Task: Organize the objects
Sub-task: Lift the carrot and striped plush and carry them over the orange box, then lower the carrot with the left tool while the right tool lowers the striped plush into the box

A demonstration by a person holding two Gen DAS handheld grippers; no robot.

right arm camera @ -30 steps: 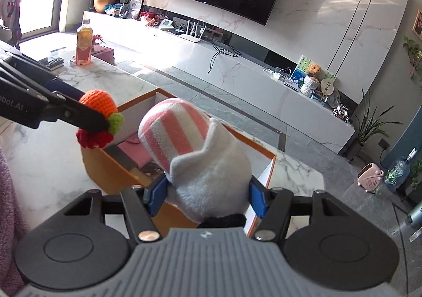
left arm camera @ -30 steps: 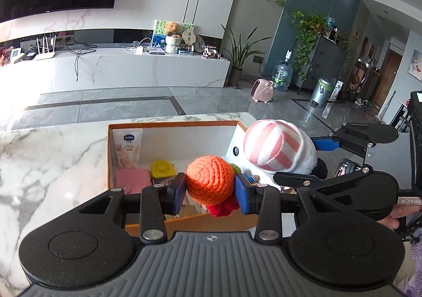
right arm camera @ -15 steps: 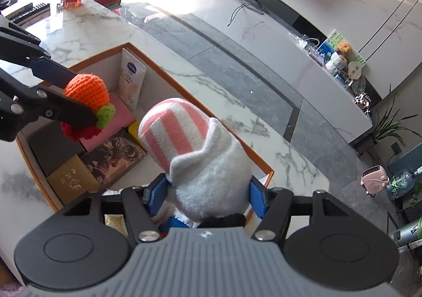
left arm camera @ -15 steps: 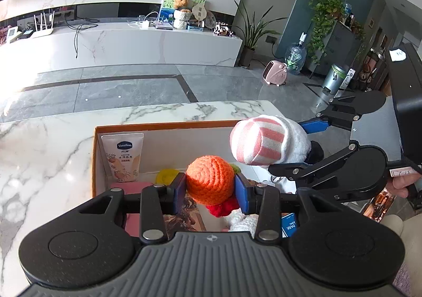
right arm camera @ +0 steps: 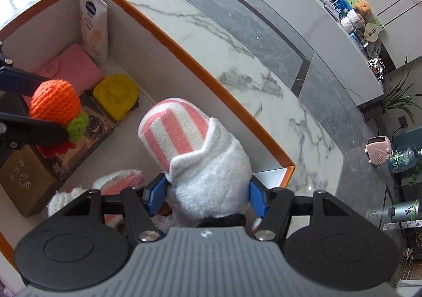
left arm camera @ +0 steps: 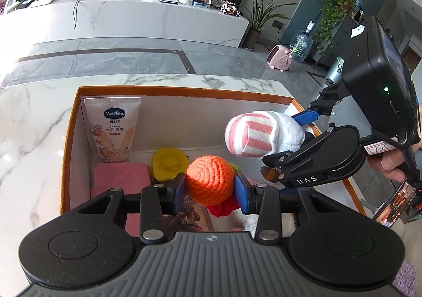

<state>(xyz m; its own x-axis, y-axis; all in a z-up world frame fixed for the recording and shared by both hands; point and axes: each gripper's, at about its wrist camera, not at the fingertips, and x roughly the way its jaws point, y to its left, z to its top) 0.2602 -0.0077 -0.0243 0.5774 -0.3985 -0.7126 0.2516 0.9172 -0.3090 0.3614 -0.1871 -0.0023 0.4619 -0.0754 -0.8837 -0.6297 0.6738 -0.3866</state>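
Note:
My left gripper (left arm camera: 210, 193) is shut on an orange crocheted ball (left arm camera: 209, 180) with red and green trim, hanging over the orange-rimmed box (left arm camera: 184, 91). My right gripper (right arm camera: 207, 198) is shut on a fluffy white slipper with a pink-striped toe (right arm camera: 195, 149), held over the box's right half (right arm camera: 219, 86). From the left wrist view the slipper (left arm camera: 253, 136) sits to the right of the ball, and the right gripper (left arm camera: 287, 136) comes in from the right. The orange ball (right arm camera: 54, 99) shows at the left of the right wrist view.
Inside the box lie a Vaseline tube (left arm camera: 113, 128), a pink wallet (left arm camera: 118, 178), a yellow tape measure (left arm camera: 168, 163), a dark picture box (right arm camera: 87, 133), a brown box (right arm camera: 23, 178) and a second striped slipper (right arm camera: 116, 181). Marble tabletop (left arm camera: 34, 123) surrounds the box.
Both grippers have moved forward and down over the box, tilting more steeply toward its inside. The ball and the slipper stay gripped.

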